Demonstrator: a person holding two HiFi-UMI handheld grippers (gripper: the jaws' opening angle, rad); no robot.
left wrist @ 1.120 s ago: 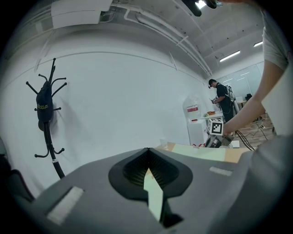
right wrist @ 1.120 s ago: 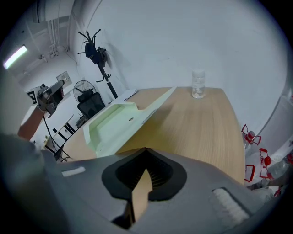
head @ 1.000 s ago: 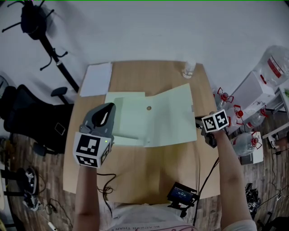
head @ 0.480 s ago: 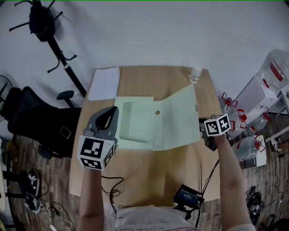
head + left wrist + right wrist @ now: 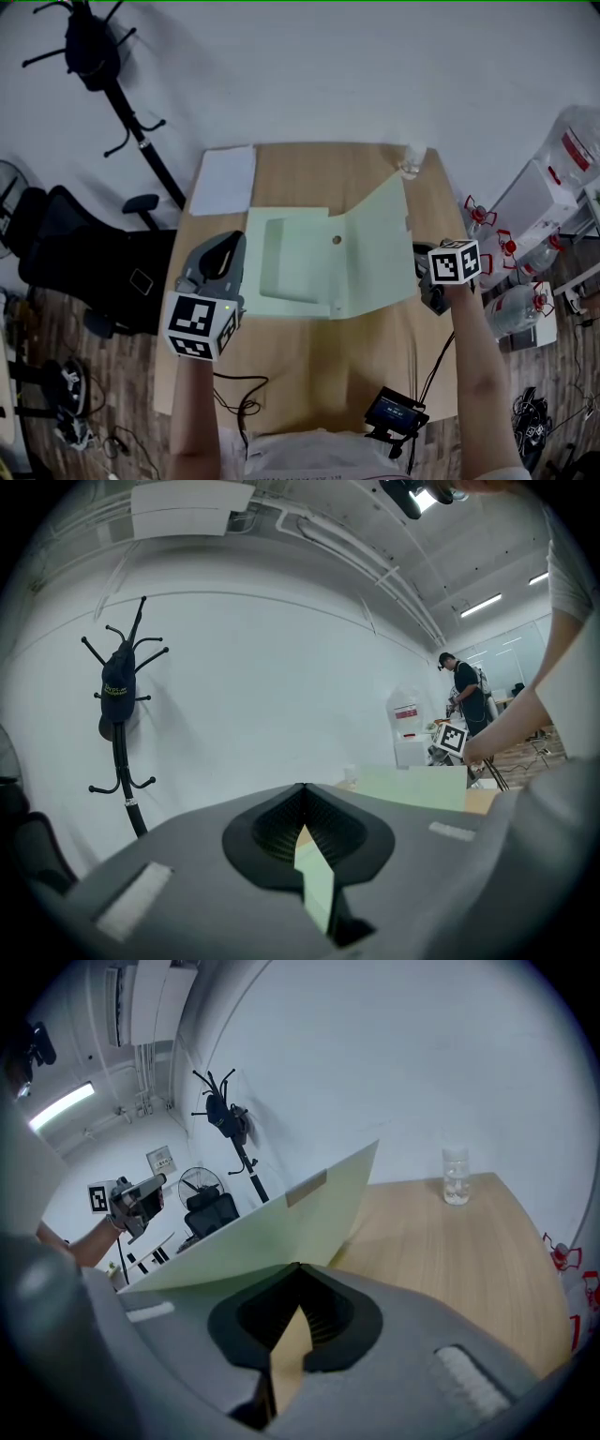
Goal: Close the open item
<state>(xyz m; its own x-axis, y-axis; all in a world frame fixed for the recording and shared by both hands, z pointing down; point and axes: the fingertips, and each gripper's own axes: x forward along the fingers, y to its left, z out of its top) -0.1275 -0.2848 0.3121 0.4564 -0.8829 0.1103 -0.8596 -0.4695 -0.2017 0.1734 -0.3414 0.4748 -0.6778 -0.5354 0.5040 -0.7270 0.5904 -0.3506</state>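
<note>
A pale green folder (image 5: 295, 262) lies open on the wooden table (image 5: 309, 366). Its left half is flat and carries a pocket. Its right cover (image 5: 375, 246) is lifted and tilts up off the table. My right gripper (image 5: 419, 266) is at that cover's right edge, jaws shut on the edge; in the right gripper view the cover (image 5: 281, 1227) rises from the jaw tips (image 5: 298, 1266). My left gripper (image 5: 234, 248) is at the folder's left edge, jaws shut, with green showing through the gap behind the tips (image 5: 305, 787).
A white sheet (image 5: 223, 180) lies at the table's far left corner and a small glass (image 5: 412, 161) at the far right. A black device (image 5: 392, 411) with a cable sits at the near edge. An office chair (image 5: 84, 253) stands left, water bottles (image 5: 525, 291) right.
The right cover stands steeper now and looks narrower from above. Both grippers stay at the folder's edges while the head view has shifted.
</note>
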